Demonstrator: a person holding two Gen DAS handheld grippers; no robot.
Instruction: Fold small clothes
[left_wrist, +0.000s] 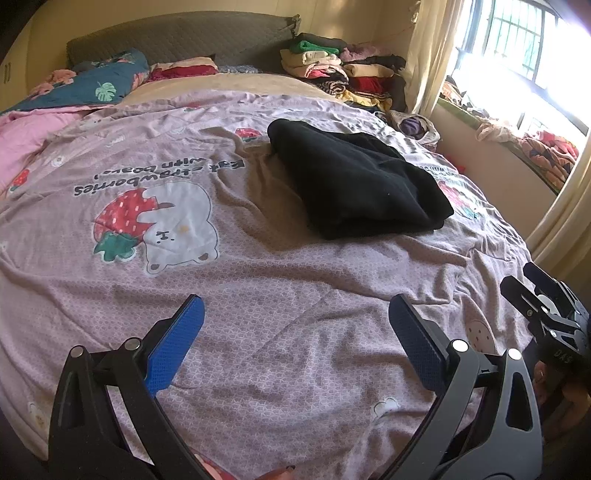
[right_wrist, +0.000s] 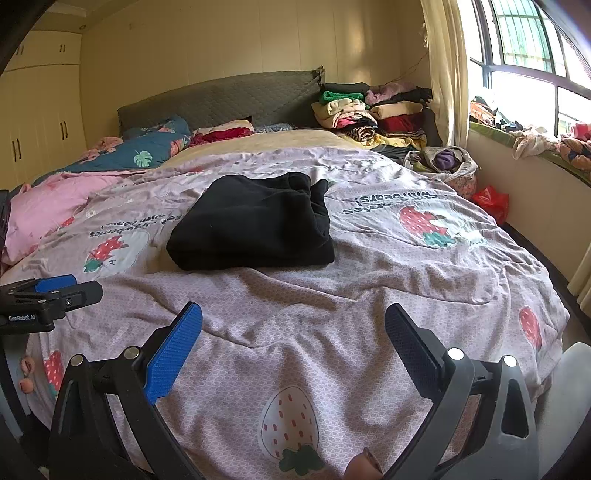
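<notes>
Holding the left gripper (left_wrist: 295, 332) and right gripper (right_wrist: 293, 332) empty, jaws wide, short of the black garment (right_wrist: 255, 229) folded mid-bedspread (right_wrist: 369, 295), we judge squaring its near edge advisable.

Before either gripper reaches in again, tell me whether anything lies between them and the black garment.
Nothing visible does. Only bare pink bedspread lies between the open right gripper and the folded black garment, and likewise ahead of the open left gripper. Both grippers are empty and apart from it.
</notes>
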